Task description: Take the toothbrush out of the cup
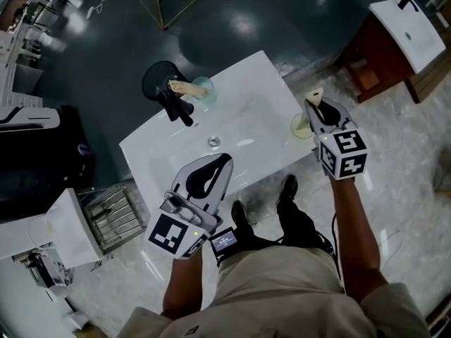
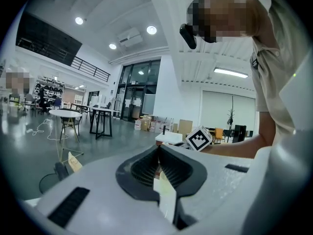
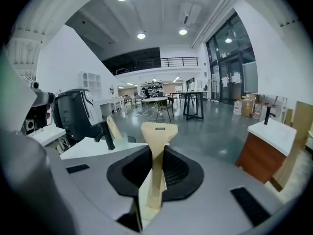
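right gripper view: the right gripper [image 3: 155, 155] is clamped on the tan toothbrush [image 3: 159, 131], whose lower end seems to sit in the cup [image 1: 301, 127] at the bench [image 1: 261, 90] edge; lifting it out remains. left gripper [image 2: 159, 150] closed, empty.

Head view: from high above the white basin surface [image 1: 261, 90], facing steeply down and taking in its whole top. Left gripper view: close behind the left claw [image 2: 157, 150], roughly level across the surface toward the hall. Right gripper view: close behind the right claw [image 1: 311, 106], tilted slightly down, sharing the black tap [image 1: 176, 105] on the surface with the head view.
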Demonstrator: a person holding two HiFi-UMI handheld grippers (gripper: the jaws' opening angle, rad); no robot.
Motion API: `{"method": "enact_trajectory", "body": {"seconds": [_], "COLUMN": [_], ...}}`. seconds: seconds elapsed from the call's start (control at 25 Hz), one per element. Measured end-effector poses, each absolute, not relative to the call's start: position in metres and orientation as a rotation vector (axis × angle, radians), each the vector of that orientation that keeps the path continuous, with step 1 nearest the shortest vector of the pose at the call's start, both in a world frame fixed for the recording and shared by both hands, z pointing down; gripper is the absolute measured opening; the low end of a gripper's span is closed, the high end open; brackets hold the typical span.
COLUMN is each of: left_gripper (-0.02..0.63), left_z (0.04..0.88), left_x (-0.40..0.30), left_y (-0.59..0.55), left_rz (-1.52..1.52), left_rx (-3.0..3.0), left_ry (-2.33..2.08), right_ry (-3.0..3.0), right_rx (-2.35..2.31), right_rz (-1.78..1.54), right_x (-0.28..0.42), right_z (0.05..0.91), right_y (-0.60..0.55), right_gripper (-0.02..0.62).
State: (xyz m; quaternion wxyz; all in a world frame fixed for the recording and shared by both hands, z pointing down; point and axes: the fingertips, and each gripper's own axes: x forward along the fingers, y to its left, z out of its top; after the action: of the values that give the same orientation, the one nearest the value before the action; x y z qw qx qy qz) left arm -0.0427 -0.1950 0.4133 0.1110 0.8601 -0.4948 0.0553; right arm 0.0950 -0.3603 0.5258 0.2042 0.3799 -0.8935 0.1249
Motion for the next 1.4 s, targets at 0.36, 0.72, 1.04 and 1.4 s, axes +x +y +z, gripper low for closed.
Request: {"method": "enact_trajectory", "body": {"seconds": [0.36, 0.72, 1.04, 1.4], "left_gripper": [0.017, 0.017, 0.017, 0.017], "left_z": [0.379, 0.351, 0.340, 0.341], "left_x": [-0.056, -0.071, -0.089, -0.102], "left_y": [-0.164, -0.143, -0.139, -0.145], "left_rz": [0.124, 0.078, 0.055, 0.053], "left_rx": [2.602, 2.667, 2.679, 2.656], "left_ry": [-1.455, -1.482, -1.525, -1.561], "right_ry": [-2.577, -2.671, -2.707, -2.709], "right_rx": [1.215, 1.246, 1.213, 1.204], "right_rz": [0.181, 0.023, -0.020, -0.040], "right_x": [0.104, 0.101, 0.088, 0.081], "right_z": [0.436, 0.344, 0.318, 0.308], "right_y": [-0.330, -0.267, -0.231, -0.224], "right_gripper": [0.049, 0.049, 0.049, 0.049]}}
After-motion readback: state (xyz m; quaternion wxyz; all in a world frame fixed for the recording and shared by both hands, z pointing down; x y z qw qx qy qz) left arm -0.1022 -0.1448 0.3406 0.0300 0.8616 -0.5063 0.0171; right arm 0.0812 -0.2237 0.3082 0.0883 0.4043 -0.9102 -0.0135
